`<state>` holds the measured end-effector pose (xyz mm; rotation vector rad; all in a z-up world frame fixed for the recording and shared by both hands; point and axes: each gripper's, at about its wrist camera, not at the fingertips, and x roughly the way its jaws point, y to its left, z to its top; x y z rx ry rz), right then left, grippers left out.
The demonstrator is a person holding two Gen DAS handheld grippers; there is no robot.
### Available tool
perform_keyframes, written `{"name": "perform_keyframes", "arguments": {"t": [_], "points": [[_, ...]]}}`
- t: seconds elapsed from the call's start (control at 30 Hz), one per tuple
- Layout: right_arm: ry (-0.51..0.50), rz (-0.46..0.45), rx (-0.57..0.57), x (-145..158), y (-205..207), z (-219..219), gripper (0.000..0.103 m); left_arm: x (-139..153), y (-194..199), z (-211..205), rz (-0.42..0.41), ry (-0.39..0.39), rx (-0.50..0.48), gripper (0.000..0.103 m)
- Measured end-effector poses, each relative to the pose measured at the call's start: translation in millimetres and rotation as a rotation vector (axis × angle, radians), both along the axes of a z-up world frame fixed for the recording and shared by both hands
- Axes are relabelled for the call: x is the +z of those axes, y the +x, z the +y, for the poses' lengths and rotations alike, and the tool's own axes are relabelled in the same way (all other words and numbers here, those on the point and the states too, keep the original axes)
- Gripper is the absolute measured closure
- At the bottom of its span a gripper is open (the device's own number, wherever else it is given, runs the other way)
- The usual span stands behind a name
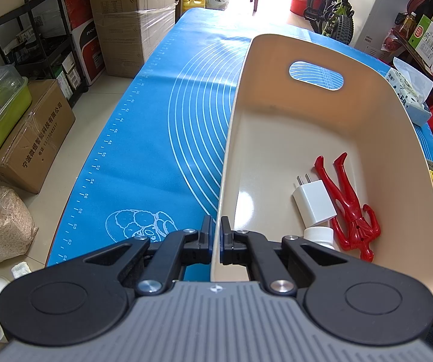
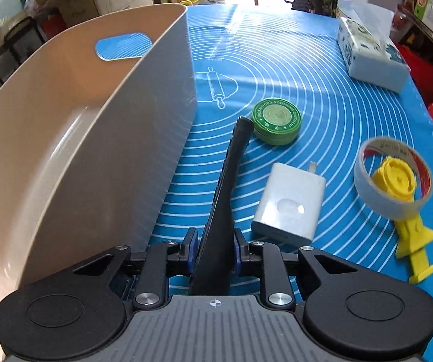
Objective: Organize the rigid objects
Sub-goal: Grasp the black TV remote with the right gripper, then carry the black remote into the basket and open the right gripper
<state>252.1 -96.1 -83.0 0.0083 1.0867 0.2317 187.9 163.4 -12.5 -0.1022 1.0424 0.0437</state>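
A beige bin (image 1: 376,120) stands on the blue mat. My left gripper (image 1: 216,232) is shut on the bin's left rim. Inside lie a red toy figure (image 1: 349,205), a white plug adapter (image 1: 314,200) and a white bottle cap (image 1: 319,235). In the right wrist view the bin (image 2: 65,126) is at the left. My right gripper (image 2: 213,249) is shut on a long black remote-like object (image 2: 231,166), held above the mat beside the bin's wall. On the mat lie a green round tin (image 2: 276,120), a white charger (image 2: 289,202) and a tape roll on a yellow dispenser (image 2: 394,178).
A tissue pack (image 2: 370,57) lies at the mat's far right. The blue mat (image 1: 144,138) spreads left of the bin. Boxes (image 1: 26,138), a black cart (image 1: 44,30) and a bicycle (image 1: 334,9) stand around the table.
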Motion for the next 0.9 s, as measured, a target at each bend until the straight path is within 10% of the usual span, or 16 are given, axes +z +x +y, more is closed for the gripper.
{"name": "perform_keyframes", "arguments": {"t": [0.9], "points": [[-0.021, -0.151, -0.069, 35, -8, -9, 0.074, -1, 0, 0, 0.002, 0.001, 0.001, 0.097]]}}
